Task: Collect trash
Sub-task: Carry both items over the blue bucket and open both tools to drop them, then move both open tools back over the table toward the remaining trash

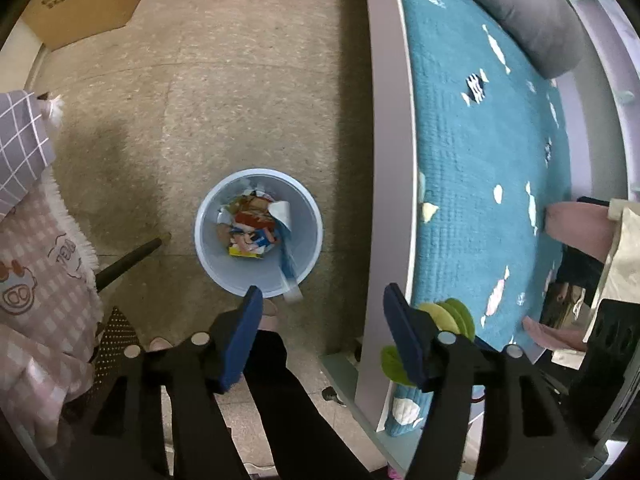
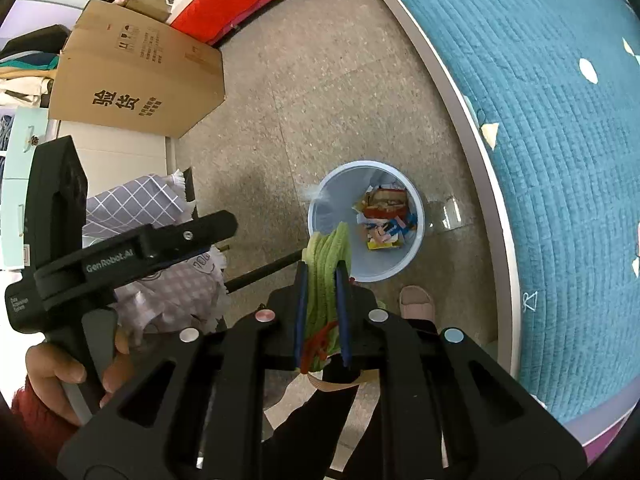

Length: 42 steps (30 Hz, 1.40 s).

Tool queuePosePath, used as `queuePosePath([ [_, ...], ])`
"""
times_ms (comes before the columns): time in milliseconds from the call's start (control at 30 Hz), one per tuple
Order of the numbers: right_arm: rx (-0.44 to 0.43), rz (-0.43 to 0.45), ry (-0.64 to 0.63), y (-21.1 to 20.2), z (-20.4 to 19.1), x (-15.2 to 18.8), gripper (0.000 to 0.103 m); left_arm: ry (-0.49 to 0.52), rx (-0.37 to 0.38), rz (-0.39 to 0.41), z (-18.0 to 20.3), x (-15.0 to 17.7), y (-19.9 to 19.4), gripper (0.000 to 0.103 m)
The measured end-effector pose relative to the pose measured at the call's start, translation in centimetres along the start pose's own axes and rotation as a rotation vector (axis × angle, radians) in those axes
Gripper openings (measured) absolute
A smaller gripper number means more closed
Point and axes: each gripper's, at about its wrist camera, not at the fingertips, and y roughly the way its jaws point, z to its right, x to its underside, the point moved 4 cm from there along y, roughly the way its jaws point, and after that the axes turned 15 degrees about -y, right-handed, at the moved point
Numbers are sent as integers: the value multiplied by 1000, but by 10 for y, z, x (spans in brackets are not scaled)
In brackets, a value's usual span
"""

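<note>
The right gripper (image 2: 323,280) is clamped on a fuzzy green cloth item (image 2: 328,264) with a red strip, pinched between its blue pads and held above the near rim of a round pale blue plastic bin (image 2: 320,216). The left gripper (image 1: 322,296) points down over the same bin with its blue pads spread wide and nothing between them. The bin stands on the speckled stone floor (image 1: 248,80) beside the edge of a bed with a teal quilted cover (image 1: 480,160). Colourful snack wrappers (image 1: 250,226) lie at its bottom. Farther off sits a brown cardboard box (image 2: 136,72).
</note>
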Motion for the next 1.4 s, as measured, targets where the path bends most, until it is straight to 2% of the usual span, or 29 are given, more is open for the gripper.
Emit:
queuePosePath([
  [367, -7, -46, -38, 25, -9, -12, 16, -94, -59, 10, -39, 1, -7, 69],
  [667, -13, -38, -107, 34, -39, -34, 18, -116, -28, 95, -50, 2, -36, 69],
  [733, -11, -38, -117, 36, -44, -37, 31, -118, -21, 105, -52, 3, -42, 69],
  [767, -4, -38, -121, 37, -45, -38, 52, -119, -19, 108, -53, 3, -44, 69],
  [800, 13, -36, -127, 36, -46, -39, 61, -119, -17, 110, -54, 4, -46, 69],
  [1067, 32, -41, -125, 32, -55, -31, 61, -131, 12, 128, -67, 11, -63, 70],
  [1133, 44, -23, -131, 24, -59, -29, 61, -124, 33, 140, -67, 14, -71, 70],
  [1267, 42, 23, -154, 2, -74, -26, 61, -99, 119, 187, -64, 20, -99, 70],
  [1400, 37, 90, -187, -27, -99, -27, 62, -58, 154, 256, -61, 29, -132, 70],
])
